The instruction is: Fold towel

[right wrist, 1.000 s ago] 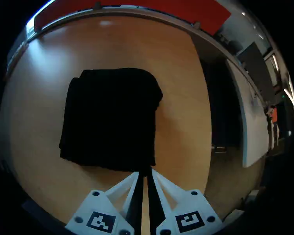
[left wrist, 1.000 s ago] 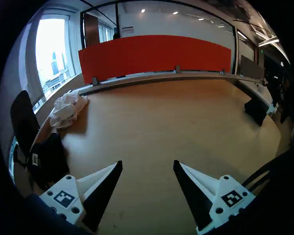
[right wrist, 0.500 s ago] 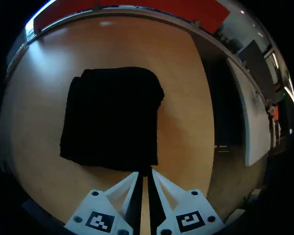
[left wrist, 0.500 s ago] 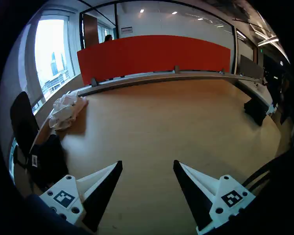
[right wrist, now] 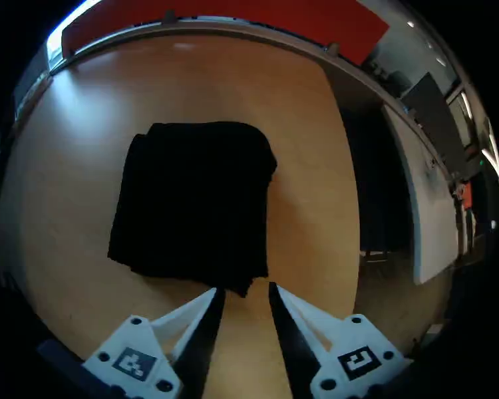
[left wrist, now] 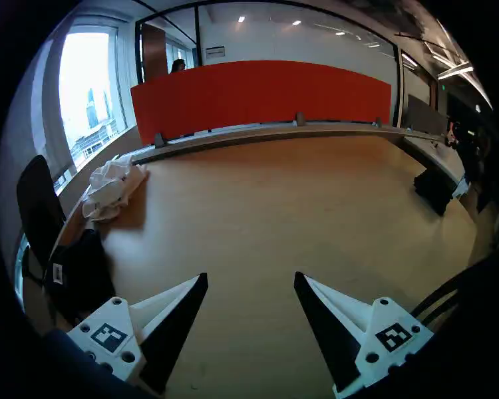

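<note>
Lying folded square, soft black towel (right wrist: 193, 199); left gripper (left wrist: 249, 274), right gripper (right wrist: 245, 288) fingers apart.

On the table (right wrist: 303, 133), the folded towel (right wrist: 193, 199) lies with its near corner just ahead of the gap between the right gripper's (right wrist: 243, 291) 2 parted fingers. A divider panel (right wrist: 249, 13) runs along the table's far edge, and a second desk (right wrist: 426, 219) stands off to the right. In the left gripper view, the left gripper (left wrist: 250, 275) hangs over bare tabletop with its 2 fingers wide apart. A crumpled cloth (left wrist: 110, 189) lies far left, near the panel, with a tagged bundle (left wrist: 83, 269) nearer along that edge. A chair (left wrist: 36, 199) stands beside both.
</note>
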The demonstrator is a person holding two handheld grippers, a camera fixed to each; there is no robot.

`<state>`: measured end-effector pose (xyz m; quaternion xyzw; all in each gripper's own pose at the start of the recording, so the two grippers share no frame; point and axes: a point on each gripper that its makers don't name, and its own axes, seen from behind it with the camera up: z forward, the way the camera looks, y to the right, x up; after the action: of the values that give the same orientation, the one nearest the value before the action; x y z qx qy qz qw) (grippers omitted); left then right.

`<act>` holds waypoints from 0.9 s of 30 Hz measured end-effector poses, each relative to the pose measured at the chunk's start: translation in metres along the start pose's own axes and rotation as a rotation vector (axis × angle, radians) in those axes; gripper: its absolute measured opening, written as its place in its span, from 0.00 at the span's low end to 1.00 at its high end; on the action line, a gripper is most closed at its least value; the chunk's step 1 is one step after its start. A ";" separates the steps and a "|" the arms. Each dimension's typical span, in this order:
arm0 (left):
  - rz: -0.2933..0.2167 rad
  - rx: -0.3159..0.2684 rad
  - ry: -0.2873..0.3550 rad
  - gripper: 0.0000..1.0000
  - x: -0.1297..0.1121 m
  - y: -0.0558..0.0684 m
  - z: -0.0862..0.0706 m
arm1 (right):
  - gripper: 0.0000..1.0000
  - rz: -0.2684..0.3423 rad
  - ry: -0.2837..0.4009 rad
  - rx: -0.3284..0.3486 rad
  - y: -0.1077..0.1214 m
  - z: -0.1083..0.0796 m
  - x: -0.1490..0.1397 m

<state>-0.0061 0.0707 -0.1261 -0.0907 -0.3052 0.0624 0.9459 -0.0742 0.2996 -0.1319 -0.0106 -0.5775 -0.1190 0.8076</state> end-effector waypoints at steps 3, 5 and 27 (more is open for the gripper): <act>-0.002 0.000 0.001 0.96 0.000 -0.001 0.000 | 0.73 0.011 0.007 -0.001 0.000 -0.003 -0.001; -0.002 0.000 0.001 0.96 0.000 -0.001 0.001 | 0.84 0.018 0.014 -0.006 0.002 -0.005 0.000; -0.005 -0.003 0.019 0.97 0.004 -0.004 0.000 | 0.91 0.069 0.091 0.008 -0.008 -0.028 0.006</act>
<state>-0.0028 0.0670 -0.1234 -0.0919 -0.2967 0.0588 0.9487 -0.0479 0.2863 -0.1364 -0.0219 -0.5401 -0.0893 0.8366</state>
